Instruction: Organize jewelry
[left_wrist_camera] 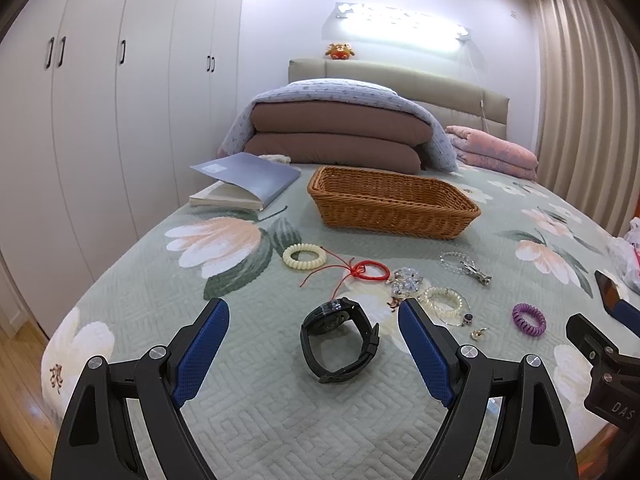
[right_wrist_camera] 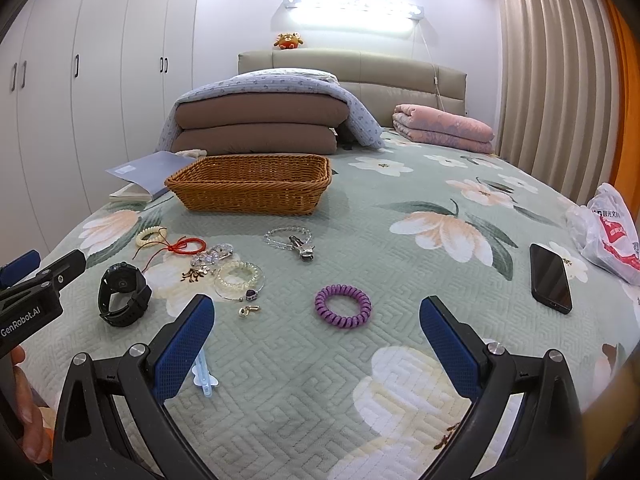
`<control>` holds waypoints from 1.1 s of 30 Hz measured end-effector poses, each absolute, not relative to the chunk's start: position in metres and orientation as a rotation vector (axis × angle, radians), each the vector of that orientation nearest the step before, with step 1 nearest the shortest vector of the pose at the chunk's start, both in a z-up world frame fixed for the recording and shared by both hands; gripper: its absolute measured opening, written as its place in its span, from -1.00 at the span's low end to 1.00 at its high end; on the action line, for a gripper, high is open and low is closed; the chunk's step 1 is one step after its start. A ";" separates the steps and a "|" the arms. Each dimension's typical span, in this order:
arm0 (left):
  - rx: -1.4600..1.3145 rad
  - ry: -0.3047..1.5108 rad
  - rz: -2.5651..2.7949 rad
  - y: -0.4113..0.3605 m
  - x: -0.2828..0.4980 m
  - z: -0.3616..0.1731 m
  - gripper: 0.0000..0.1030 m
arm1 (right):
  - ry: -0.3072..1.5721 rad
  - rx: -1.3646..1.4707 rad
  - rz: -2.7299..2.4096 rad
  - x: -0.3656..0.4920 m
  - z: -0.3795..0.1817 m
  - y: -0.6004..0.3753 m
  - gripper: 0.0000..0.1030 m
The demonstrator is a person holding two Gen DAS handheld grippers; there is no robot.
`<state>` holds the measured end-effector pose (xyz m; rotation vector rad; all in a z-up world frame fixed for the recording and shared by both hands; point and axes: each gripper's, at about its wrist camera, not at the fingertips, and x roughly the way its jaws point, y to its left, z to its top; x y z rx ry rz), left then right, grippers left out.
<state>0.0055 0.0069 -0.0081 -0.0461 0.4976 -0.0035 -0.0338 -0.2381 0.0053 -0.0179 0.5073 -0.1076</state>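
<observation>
Jewelry lies scattered on the green floral bedspread in front of an empty wicker basket (left_wrist_camera: pixel 394 204) (right_wrist_camera: pixel 250 188). A black watch (left_wrist_camera: pixel 340 338) (right_wrist_camera: pixel 122 294) sits between the open jaws of my left gripper (left_wrist_camera: pixel 314 322). My right gripper (right_wrist_camera: pixel 316 318) is open around a purple coil hair tie (right_wrist_camera: pixel 343 306) (left_wrist_camera: pixel 529 319). Also here are a cream coil tie (left_wrist_camera: pixel 303 255), a red cord bracelet (left_wrist_camera: pixel 366 270), a crystal piece (left_wrist_camera: pixel 406 280), a clear coil bracelet (left_wrist_camera: pixel 444 302), a bead bracelet with a metal clip (left_wrist_camera: pixel 466 266), and a small earring (right_wrist_camera: pixel 248 310).
A blue-covered book (left_wrist_camera: pixel 246 180) lies left of the basket. Folded brown and blue quilts (left_wrist_camera: pixel 340 136) and a pink blanket (right_wrist_camera: pixel 444 122) are at the headboard. A black phone (right_wrist_camera: pixel 550 278) and a plastic bag (right_wrist_camera: pixel 608 232) lie at right. A small clear plastic piece (right_wrist_camera: pixel 205 376) lies near my right gripper.
</observation>
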 end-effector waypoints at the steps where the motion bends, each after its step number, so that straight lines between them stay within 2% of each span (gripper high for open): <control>1: -0.046 0.498 -0.004 0.007 0.006 -0.008 0.70 | 0.507 -0.019 -0.109 -0.034 0.005 -0.238 1.00; 22: -0.041 0.497 -0.021 0.009 0.005 -0.006 0.70 | 0.501 -0.023 -0.104 -0.036 0.006 -0.239 1.00; 29: -0.091 0.521 0.016 0.045 0.013 -0.006 0.70 | 0.462 -0.074 -0.171 -0.036 0.004 -0.251 1.00; 31: -0.151 0.535 0.003 0.063 0.017 -0.008 0.70 | 0.460 -0.084 -0.186 -0.033 0.002 -0.255 0.97; 33: -0.199 0.551 -0.009 0.080 0.020 -0.012 0.68 | 0.460 -0.080 -0.179 -0.031 0.001 -0.260 0.75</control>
